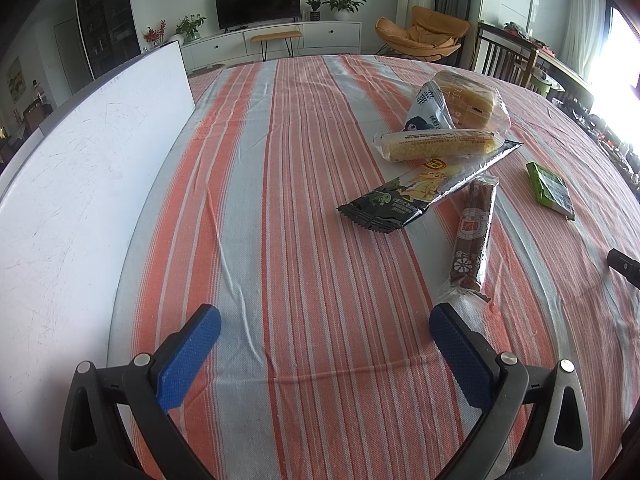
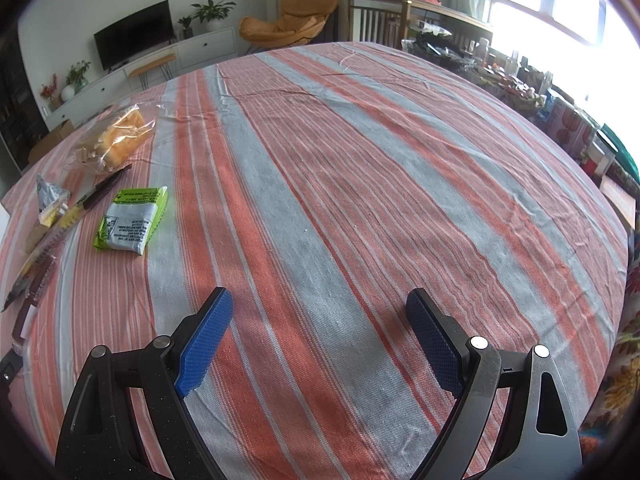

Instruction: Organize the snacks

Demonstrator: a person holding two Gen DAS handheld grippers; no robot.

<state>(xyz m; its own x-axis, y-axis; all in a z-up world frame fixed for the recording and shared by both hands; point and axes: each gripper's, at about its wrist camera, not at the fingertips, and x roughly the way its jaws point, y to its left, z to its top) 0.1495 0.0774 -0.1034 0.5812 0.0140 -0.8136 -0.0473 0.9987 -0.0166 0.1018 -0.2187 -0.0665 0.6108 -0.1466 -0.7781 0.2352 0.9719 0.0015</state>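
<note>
A table covered by an orange, grey and white striped woven cloth (image 1: 304,208) fills both wrist views. Along its left side, in the left wrist view, lies a large flat white board (image 1: 80,184) with a scuffed surface, its long edge resting on the cloth.

The left gripper (image 1: 325,320) hangs over bare cloth with its blue-padded fingers (image 1: 188,356) spread wide and nothing between them. The right gripper (image 2: 319,302) is likewise spread wide and empty above a grey stripe.

The snacks sit in a loose heap on the far right of the left wrist view. At the back is a clear bag holding a yellow sponge cake (image 1: 474,100), with a white and dark blue pouch (image 1: 430,108) leaning against its front. Just in front, a long yellow cake roll in clear wrap (image 1: 436,145) lies across a long black and yellow foil packet printed with cartoon figures (image 1: 424,190). A slim brown bar in a clear wrapper (image 1: 472,236) lies beside that packet, its near end close to the left gripper's right finger. A small green and white packet (image 2: 132,220) lies apart from the heap, ahead and to the left of the right gripper.
</note>
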